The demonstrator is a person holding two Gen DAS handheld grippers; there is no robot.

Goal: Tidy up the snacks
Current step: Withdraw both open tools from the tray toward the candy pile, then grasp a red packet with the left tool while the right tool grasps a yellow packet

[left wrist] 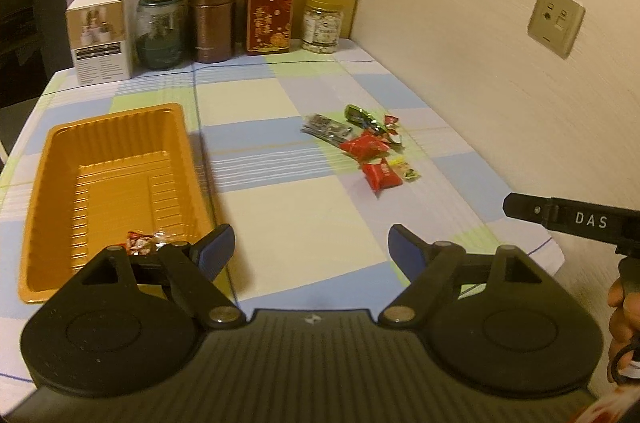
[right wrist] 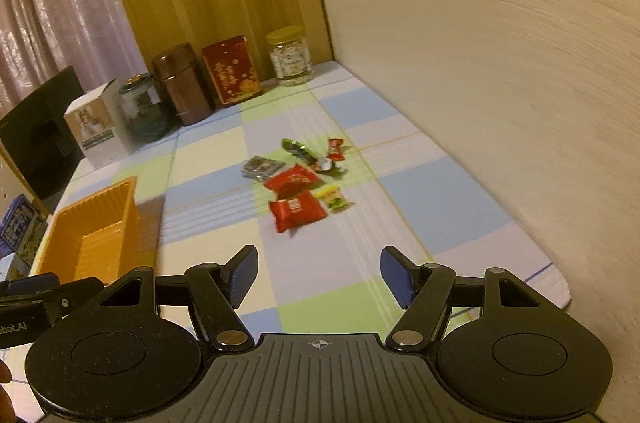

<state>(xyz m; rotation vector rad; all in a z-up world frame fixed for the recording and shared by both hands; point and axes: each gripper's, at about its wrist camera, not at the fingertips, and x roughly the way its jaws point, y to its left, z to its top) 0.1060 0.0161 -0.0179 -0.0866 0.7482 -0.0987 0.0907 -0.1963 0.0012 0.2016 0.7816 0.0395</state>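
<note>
I am holding both jaws wide and empty; the wrapped snacks (right wrist: 298, 183) are lying mid-frame on the bench (right wrist: 360, 303), the orange tray (left wrist: 120, 183) at left. Their crowding is risking a double grab.

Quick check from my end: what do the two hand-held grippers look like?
Both the left hand-held gripper and the right hand-held gripper are matte black, with ribbed bodies, round side discs, silver pivot pins and blue pads. White "DAS" lettering marks the right one's side.

Snack packets (left wrist: 370, 147) clustered; one, seemingly, in tray (left wrist: 52, 159)
</note>
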